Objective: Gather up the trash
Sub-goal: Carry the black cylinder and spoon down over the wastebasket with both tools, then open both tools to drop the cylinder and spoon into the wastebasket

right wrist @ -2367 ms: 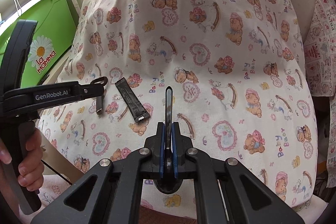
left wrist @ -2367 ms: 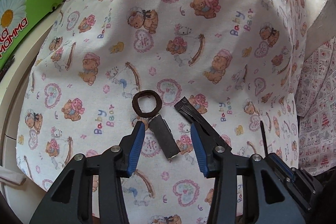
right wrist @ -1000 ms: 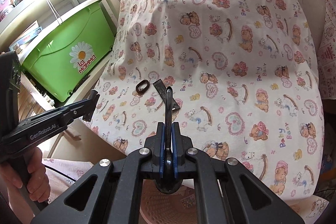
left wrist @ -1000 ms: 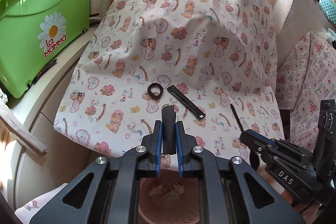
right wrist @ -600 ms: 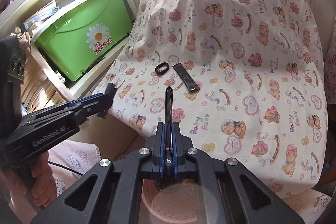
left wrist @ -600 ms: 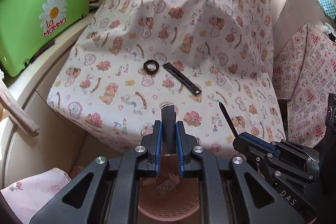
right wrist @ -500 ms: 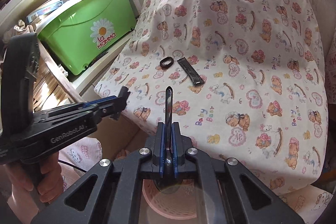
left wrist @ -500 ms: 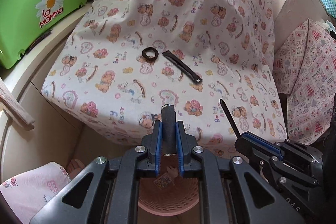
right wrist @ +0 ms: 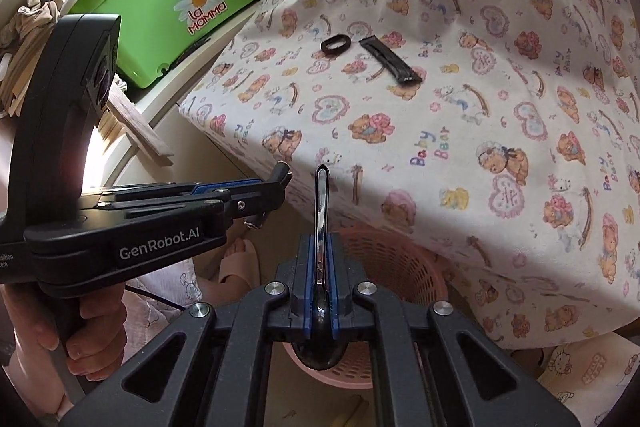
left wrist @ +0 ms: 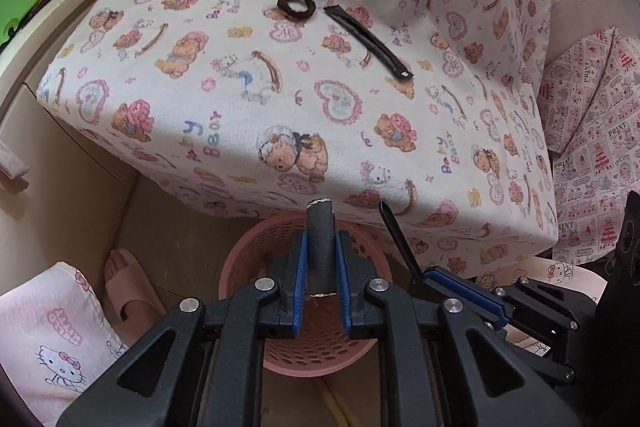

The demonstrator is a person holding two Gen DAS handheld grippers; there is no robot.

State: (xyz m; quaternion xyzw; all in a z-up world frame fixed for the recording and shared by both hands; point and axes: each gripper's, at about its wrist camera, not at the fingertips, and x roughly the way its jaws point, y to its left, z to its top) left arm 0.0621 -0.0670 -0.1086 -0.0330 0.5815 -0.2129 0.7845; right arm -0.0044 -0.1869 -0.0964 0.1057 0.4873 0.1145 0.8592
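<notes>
Your way down into the pink perforated plastic basket (left wrist: pixel 362 353) is open at its near side. The overhanging edge of the teddy-bear print cloth (left wrist: pixel 400 131) covers its far rim. A foot in a pale slipper (left wrist: pixel 128 281) stands just left.

Cloth (left wrist: pixel 248 75), centre of frame: off-white w/ brown teddy bears, pink hearts, blue-purple "Baby Bear" lettering. Basket (left wrist: pixel 248 247), lower centre: pink, perforated. Box (right wrist: pixel 160 7), upper left: lime green, white daisy w/ orange centre, white-red lettering. Ring (left wrist: pixel 295 5) & strip (left wrist: pixel 368 41), upper centre: dark brown/black. Left gripper (left wrist: pixel 320 259): black, blue pads; piece (left wrist: pixel 319 247) in it dark grey. Fabric (left wrist: pixel 592 99) at right: white w/ pink-red print squares.
</notes>
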